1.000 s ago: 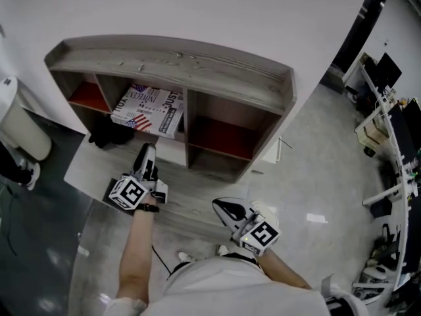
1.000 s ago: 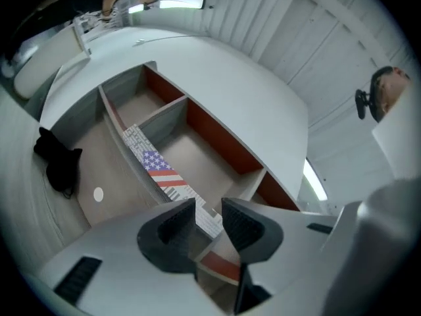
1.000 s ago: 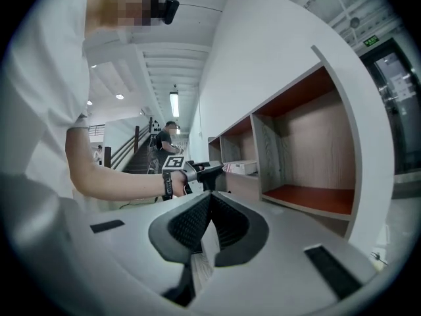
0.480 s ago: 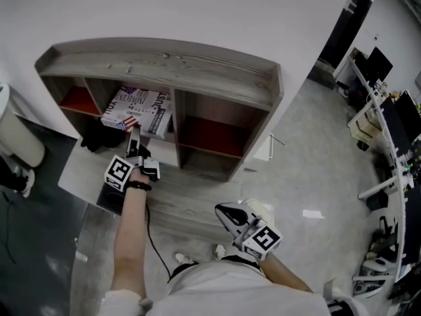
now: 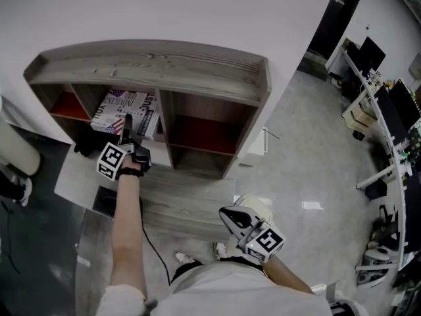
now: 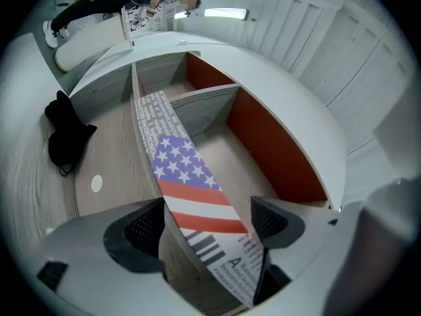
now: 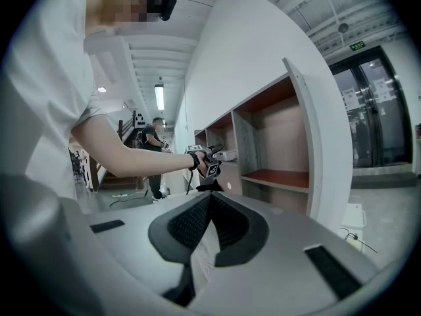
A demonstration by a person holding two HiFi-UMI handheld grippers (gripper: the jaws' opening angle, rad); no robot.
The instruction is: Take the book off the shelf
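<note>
Book (image 6: 191,183), flag-printed cover: stood tilted in the shelf (image 5: 151,64), in the second compartment from the left as seen from the head view, its near edge projecting forward. Left gripper (image 5: 127,125): fingers (image 6: 141,232) released, just opened wide, set either side of the book's near edge; no pressure on the cover can be seen. Black cloth item (image 6: 66,137): lying left of the book, beyond the divider. Right gripper (image 5: 231,216): held low over the floor (image 5: 309,170), well apart from the shelf, fingers (image 7: 191,222) clenched together on nothing

Jaws just opening, hand-held gripper (image 6: 209,224) straddles the book (image 6: 181,170).
</note>
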